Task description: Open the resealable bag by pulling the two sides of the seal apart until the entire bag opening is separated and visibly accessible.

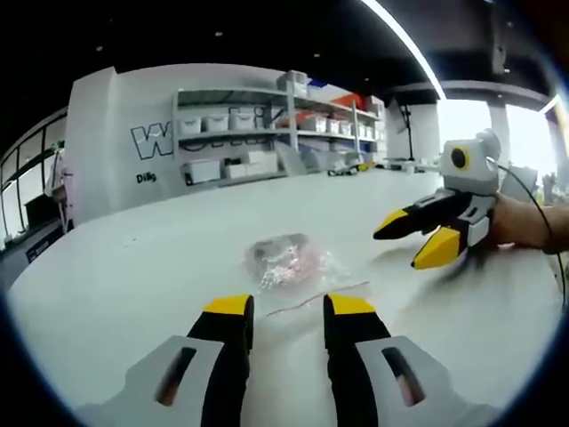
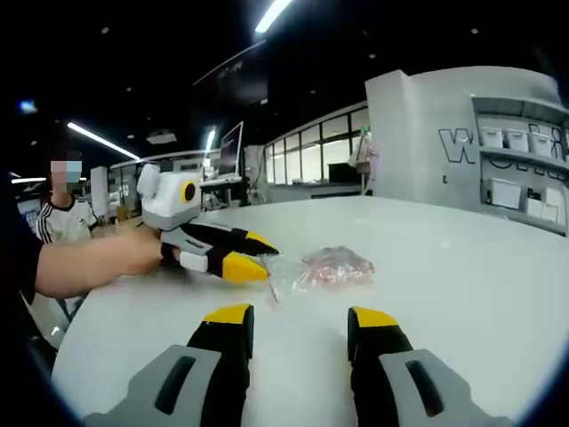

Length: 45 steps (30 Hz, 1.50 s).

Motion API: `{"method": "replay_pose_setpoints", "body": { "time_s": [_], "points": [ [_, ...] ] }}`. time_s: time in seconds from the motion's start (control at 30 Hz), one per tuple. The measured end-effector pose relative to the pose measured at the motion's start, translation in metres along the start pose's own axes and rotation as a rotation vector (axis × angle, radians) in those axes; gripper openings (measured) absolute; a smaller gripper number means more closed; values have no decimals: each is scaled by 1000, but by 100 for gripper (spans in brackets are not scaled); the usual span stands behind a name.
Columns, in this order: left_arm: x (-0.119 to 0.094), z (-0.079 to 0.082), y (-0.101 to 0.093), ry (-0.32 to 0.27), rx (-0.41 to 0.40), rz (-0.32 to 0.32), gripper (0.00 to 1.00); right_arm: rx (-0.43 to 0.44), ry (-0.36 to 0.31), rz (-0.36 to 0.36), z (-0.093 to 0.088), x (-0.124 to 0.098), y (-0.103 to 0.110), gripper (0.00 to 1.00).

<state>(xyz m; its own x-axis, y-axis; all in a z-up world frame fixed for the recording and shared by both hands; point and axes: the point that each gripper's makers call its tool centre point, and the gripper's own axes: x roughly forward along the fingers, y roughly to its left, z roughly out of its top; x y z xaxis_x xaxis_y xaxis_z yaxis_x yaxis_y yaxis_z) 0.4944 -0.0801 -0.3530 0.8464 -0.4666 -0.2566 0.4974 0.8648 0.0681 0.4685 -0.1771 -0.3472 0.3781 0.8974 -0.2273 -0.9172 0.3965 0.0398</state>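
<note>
Open-plan workspace, dark ceiling with strip lights, shelving (image 1: 267, 133) with white bins against a grey wall. Broad white table (image 1: 133, 267) as work surface.

Resealable bag (image 1: 289, 262), clear, pinkish contents bunched in the middle, lying flat on the table ahead of both grippers. In the left gripper view, thin seal edge trailing toward the near side, between bag body and jaw tips. Seal apparently closed; too small to confirm.

Left gripper (image 1: 284, 307): jaws spread, nothing between them, tips low over the table just short of the bag's near edge. Seen from the right gripper view (image 2: 253, 253) as a yellow-tipped claw reaching in, its tips at or touching the bag's clear edge (image 2: 333, 265); contact not certain. Held by a hand (image 2: 138, 253) behind it. Likely positioned to take one side of the seal first.

Right gripper (image 2: 298, 316): jaws parted, empty, hovering near the table, a little back from the bag. In the left gripper view (image 1: 418, 240), off to the side, well apart from the bag, tips angled down toward the table. Probably waiting for the first side to be pinned or lifted before taking the opposite lip.

Seated person in striped shirt (image 2: 62, 218) in the background.

Judgement: approach stage, no grip yet, opening not started. Thin film flat on a smooth top: hard to pinch one layer only.
</note>
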Motion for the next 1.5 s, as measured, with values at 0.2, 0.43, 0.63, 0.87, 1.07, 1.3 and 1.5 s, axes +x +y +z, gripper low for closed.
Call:
{"method": "replay_pose_setpoints", "body": {
  "time_s": [0.2, 0.43, 0.63, 0.87, 1.07, 1.3, 1.5],
  "points": [
    [1, 3, 0, -15, 4, -1, 29, 2, -2, 0, 0, 0, 0, 40],
    [1, 3, 0, -19, 12, -2, 27, 3, -3, 0, 0, 0, 0, 40],
    [1, 4, -1, -25, 13, -5, 24, 3, -2, 0, 0, 0, 0, 40],
    [1, 4, -2, -26, 19, -9, 22, 3, -3, -1, 0, 0, 0, 40],
    [0, 3, -3, -24, 27, -4, 22, 3, -4, -2, 0, 0, 0, 40],
    [1, 5, -1, -36, 25, -5, 21, -1, -2, -5, 0, 0, 0, 40],
    [1, 6, -3, -42, 29, -13, 17, -1, -3, -5, 0, 0, 0, 40]
  ]
}}
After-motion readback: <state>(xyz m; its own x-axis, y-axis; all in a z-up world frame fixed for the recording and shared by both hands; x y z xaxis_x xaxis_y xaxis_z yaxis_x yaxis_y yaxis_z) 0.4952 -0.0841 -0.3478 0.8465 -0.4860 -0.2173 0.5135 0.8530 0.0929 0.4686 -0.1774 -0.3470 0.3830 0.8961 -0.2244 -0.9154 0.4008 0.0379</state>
